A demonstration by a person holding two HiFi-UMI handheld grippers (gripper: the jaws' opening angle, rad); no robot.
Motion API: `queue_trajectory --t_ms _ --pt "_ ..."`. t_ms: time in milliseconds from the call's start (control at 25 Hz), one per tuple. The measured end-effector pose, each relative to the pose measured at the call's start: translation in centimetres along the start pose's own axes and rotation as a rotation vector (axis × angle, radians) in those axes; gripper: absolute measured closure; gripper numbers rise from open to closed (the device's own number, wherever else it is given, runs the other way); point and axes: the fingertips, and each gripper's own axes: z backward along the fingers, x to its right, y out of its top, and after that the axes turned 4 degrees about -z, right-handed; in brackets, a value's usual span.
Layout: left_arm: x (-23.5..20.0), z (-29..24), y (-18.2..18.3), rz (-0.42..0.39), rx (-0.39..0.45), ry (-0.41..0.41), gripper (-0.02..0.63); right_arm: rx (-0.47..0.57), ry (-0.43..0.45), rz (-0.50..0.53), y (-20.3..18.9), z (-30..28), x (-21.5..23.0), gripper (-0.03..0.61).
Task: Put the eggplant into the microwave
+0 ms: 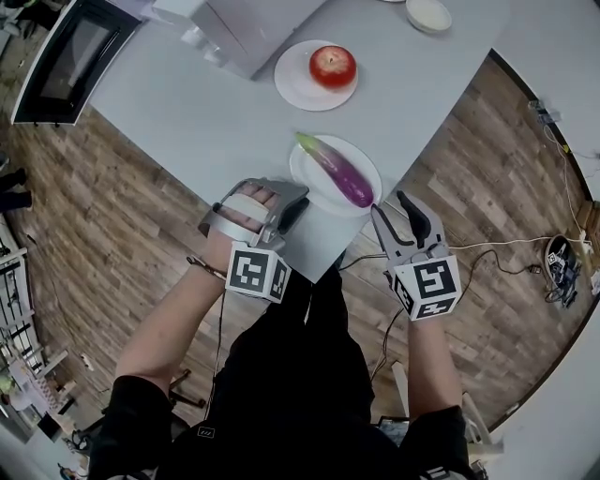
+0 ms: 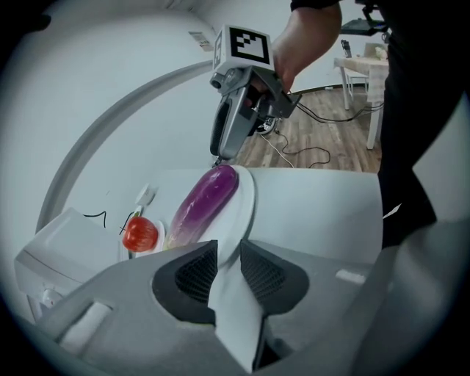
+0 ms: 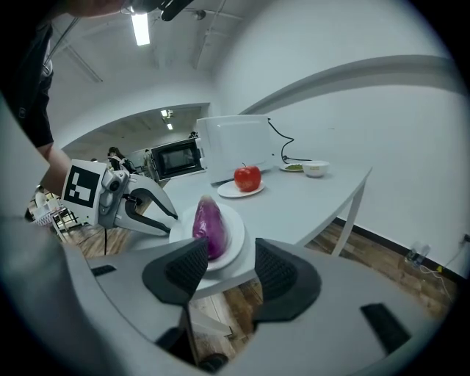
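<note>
A purple eggplant (image 1: 339, 172) with a green stem lies on a white plate (image 1: 305, 169) near the table's front edge. My left gripper (image 1: 298, 199) is at the plate's near-left rim. In the left gripper view its jaws (image 2: 229, 257) are shut on the white plate's rim (image 2: 244, 202), with the eggplant (image 2: 202, 202) just beyond. My right gripper (image 1: 389, 204) stands open just off the plate's right rim, holding nothing. In the right gripper view the eggplant (image 3: 211, 224) lies straight ahead of the open jaws. The black microwave (image 1: 70, 56) sits at the far left.
A red apple (image 1: 333, 67) rests on a second white plate (image 1: 292, 84) behind the eggplant. A white box-shaped appliance (image 1: 244, 28) stands between that plate and the microwave. A small bowl (image 1: 428, 14) is at the back. Cables trail on the wooden floor (image 1: 506, 253) to the right.
</note>
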Motion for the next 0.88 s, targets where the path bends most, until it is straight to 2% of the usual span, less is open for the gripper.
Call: queue_trajectory --t_ms 320,520,760,880 --pt "0.4 -0.5 0.0 -0.073 0.000 -0.022 0.531 0.013 -0.005 -0.012 -0.1 0.4 -0.7 0.371" --pt "0.1 -0.9 0.1 -0.147 -0.012 -0.023 0.531 0.014 -0.006 -0.028 -0.3 0.8 -1.4 0.374" --pt "-0.5 -1.6 0.5 -0.255 0.009 0.033 0.539 0.018 -0.031 -0.037 -0.5 1.2 -1.0 0.390" --pt "-0.4 -1.9 0.6 -0.302 0.009 0.036 0.549 0.014 -0.033 -0.041 -0.9 1.2 -1.1 0.394"
